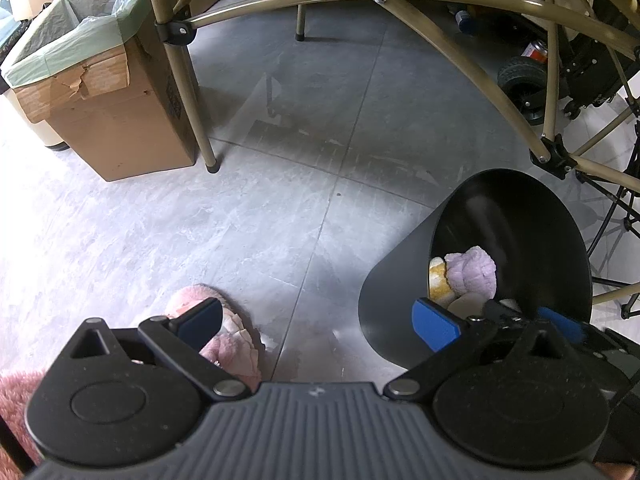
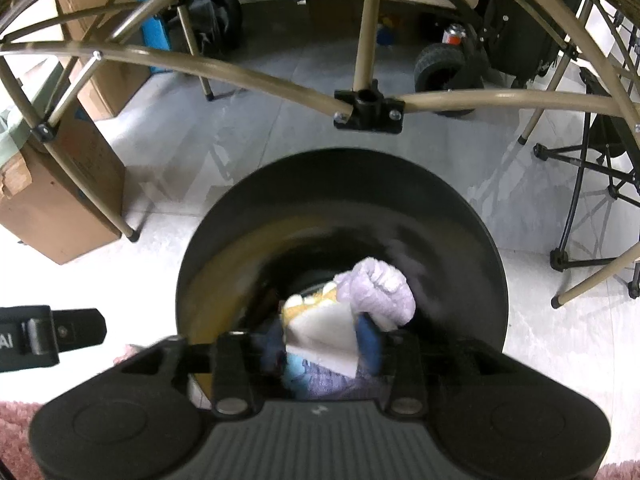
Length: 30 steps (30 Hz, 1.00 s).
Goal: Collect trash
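The right gripper hangs over the mouth of the black bin, pointing steeply down into it, its jaws parted with a pale, flat-folded piece of trash lying in the gap; the blur there hides whether the blue pads press on it, though it looks released and falling onto the heap already inside, where a lilac fuzzy wad and a yellow-and-white scrap sit at the bottom. The left gripper is spread wide and holds nothing. What the coming move turns on lies under that left gripper: a pink fluffy item rests on the grey tiled floor, partly behind the left-hand finger, so it sits toward the left jaw rather than centred in the opening, and just beside the bin's outer wall. Its long axis seems to run obliquely up and to the left in the left wrist view, but too much is covered to be sure. The left hand is plainly the nearer one; I judge it needs a small shift to the left before descending. A lined cardboard box stands well apart, beyond a chair leg.
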Tool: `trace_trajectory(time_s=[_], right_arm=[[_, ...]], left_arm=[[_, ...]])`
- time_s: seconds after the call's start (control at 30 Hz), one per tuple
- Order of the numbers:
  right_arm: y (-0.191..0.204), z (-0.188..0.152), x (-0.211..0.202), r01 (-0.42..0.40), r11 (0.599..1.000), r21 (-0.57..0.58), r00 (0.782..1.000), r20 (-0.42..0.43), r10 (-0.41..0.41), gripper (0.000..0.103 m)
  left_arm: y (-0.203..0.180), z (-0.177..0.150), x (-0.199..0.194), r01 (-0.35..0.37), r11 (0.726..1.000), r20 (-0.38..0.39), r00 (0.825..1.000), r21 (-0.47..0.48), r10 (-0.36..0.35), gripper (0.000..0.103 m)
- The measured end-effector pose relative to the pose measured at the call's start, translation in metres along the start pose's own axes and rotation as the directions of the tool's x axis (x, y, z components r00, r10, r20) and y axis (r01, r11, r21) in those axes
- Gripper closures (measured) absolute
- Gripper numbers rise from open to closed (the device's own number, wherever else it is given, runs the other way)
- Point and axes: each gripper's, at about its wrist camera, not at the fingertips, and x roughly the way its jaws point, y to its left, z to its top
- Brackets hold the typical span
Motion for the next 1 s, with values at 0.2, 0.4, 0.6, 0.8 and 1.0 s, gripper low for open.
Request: trace_trajectory(time_s=[0.2, 0.4, 0.6, 0.8, 1.0], right_arm=[[-0.004, -0.001, 0.002, 0.03, 1.0, 0.004, 0.999, -0.011, -0.03, 0.007], [-0.005, -0.001, 0.002, 0.016, 1.0, 0.007, 1.0, -0.02, -0.016, 0.007], [-0.006, -0.002, 0.001, 0.01, 1.0, 0.011, 1.0, -0.022, -0.01, 0.007], [-0.013, -0.004, -0.008, -0.015, 0.999, 0.029, 1.0, -0.014, 0.016, 0.006], [-0.024, -0.009, -0.032, -0.043, 0.998, 0.051, 0.999, 0.014, 0.042, 0.006]], left_arm=[[-0.001, 0.0, 0.0, 0.0, 1.0, 0.0, 1.0, 0.003, 0.0, 0.0], [-0.003, -0.001, 0.0, -0.001, 1.0, 0.0, 1.0, 0.006, 0.001, 0.0], [-0.004, -0.001, -0.001, 0.002, 1.0, 0.005, 1.0, 0.01, -0.002, 0.0], [-0.01, -0.005, -0.013, 0.015, 1.0, 0.03, 0.999, 0.021, -0.015, 0.0], [-0.017, -0.013, -0.04, 0.014, 0.999, 0.132, 0.991, 0.043, -0.02, 0.0]])
